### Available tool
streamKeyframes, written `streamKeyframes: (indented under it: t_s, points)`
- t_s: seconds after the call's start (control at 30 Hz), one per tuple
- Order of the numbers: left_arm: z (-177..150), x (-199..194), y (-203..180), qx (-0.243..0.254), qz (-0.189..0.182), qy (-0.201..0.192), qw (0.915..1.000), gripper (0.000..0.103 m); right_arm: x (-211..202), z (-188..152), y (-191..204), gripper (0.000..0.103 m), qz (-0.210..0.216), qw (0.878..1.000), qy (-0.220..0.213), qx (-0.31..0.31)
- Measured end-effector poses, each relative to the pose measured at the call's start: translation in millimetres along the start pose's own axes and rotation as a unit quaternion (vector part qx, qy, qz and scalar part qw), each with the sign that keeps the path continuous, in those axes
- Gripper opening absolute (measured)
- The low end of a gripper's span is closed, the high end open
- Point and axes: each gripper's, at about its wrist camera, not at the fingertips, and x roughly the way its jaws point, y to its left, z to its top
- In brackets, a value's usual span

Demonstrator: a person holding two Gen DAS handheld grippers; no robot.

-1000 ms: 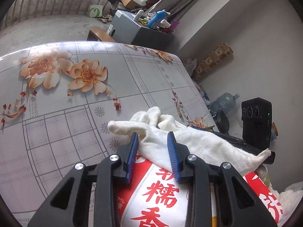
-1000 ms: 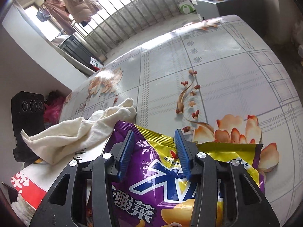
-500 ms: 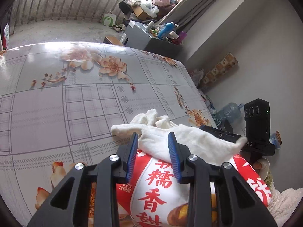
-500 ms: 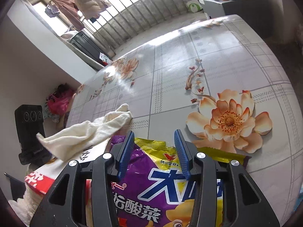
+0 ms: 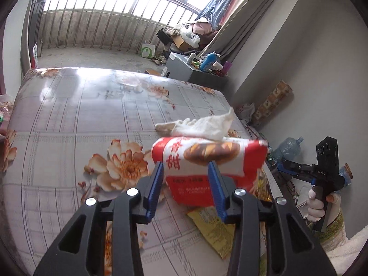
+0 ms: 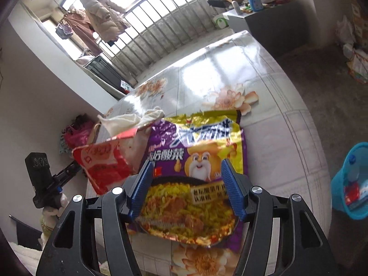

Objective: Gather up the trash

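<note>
A red and white snack bag [image 5: 207,158] with a white cloth [image 5: 202,127] draped on top shows blurred just ahead of my left gripper [image 5: 185,169]. Its jaws are opening and the pads do not press the bag. A purple and yellow noodle packet [image 6: 197,161] lies spread between the fingers of my right gripper [image 6: 186,164]. Those jaws are opening too, wide and clear of the packet. In the right wrist view the red bag [image 6: 103,165] and cloth [image 6: 128,120] sit left of the packet. A yellow wrapper [image 5: 214,230] lies under the red bag.
The floral tablecloth table [image 5: 69,115] stretches ahead toward a railing. A blue basket [image 6: 349,179] holding trash stands on the floor at the table's right. A grey cabinet [image 5: 195,73] with bottles is beyond the table. A gloved hand [image 5: 317,207] holds the other gripper at the right edge.
Both grippers have drawn back and risen, so more table shows. Both pairs of jaws have widened. The red bag and the purple packet now sit farther out along the fingers.
</note>
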Motion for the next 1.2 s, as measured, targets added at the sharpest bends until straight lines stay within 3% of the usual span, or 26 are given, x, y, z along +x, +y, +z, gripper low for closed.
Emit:
streamKeyframes:
  t_s: [0.17,0.27,0.37,0.53,0.6,0.67,0.73,1.03,1.2]
  points:
    - [-63.3,5.2,-5.8,-0.056,-0.031,0.07,0.9955,0.042,-9.7,-44.9,20.6,0.057,0.024,0.999,0.017,-0.023]
    - [-79.4,20.4,-20.7,-0.05,-0.03,0.091,0.9941,0.042,3.9,-52.4,50.4,0.031,0.027,0.997,0.02,-0.076]
    - [-81.0,37.7,-24.4,-0.073,-0.039,0.105,0.9911,0.042,25.3,-55.7,78.5,0.015,0.066,0.991,0.039,-0.113]
    - [-74.4,53.6,-17.2,-0.102,-0.035,0.101,0.989,0.042,65.4,-73.5,111.3,0.006,0.083,0.978,0.083,-0.17]
    - [-71.2,60.3,-15.5,-0.106,-0.032,0.101,0.9887,0.039,77.5,-84.0,113.0,0.006,0.061,0.977,0.094,-0.184]
    - [-68.9,63.1,-17.3,-0.097,-0.026,0.1,0.9899,0.035,86.1,-88.4,110.5,0.006,0.008,0.977,0.097,-0.19]
    - [-69.0,63.3,-19.0,-0.09,-0.023,0.098,0.9908,0.035,90.0,-87.6,101.2,0.006,-0.009,0.98,0.094,-0.174]
    - [-74.4,60.6,-12.8,-0.106,-0.046,0.098,0.9885,0.034,85.9,-75.7,99.2,0.009,0.036,0.989,0.069,-0.126]
    - [-77.2,50.1,2.3,-0.146,-0.1,0.085,0.9806,0.032,108.9,-81.4,94.7,0.01,0.025,0.989,0.098,-0.111]
